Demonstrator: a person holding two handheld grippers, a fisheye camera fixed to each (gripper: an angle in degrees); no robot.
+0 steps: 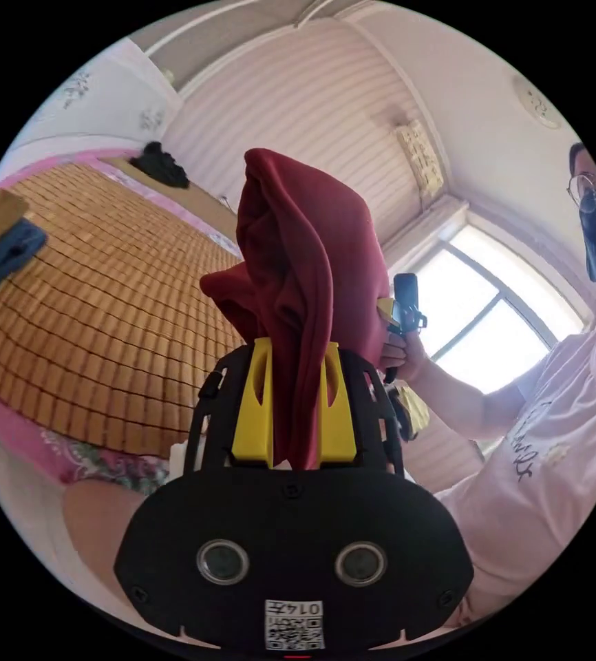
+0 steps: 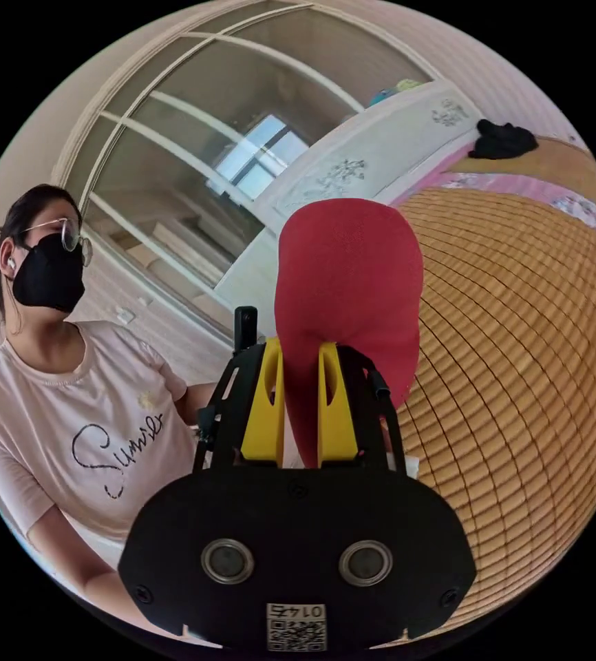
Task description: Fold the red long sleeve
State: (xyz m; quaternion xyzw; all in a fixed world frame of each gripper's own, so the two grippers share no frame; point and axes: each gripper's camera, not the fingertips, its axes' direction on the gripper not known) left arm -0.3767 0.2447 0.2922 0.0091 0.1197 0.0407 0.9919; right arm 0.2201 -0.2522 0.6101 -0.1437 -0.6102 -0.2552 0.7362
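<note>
The red long sleeve (image 1: 298, 275) is bunched and lifted off the bed, standing up between the yellow jaws of my left gripper (image 1: 296, 358), which is shut on it. In the right gripper view another part of the red long sleeve (image 2: 349, 275) bulges above my right gripper (image 2: 301, 361), whose yellow jaws are shut on a fold of it. The other gripper (image 1: 406, 303) shows behind the cloth in the left gripper view, held in a person's hand (image 1: 401, 351).
A woven bamboo mat (image 1: 98, 303) covers the bed, with a pink floral edge (image 1: 78, 461). A dark garment (image 2: 503, 140) lies at the far end of the mat (image 2: 518, 358). A blue cloth (image 1: 2, 258) lies at the mat's side. The person (image 2: 84, 413) stands close by.
</note>
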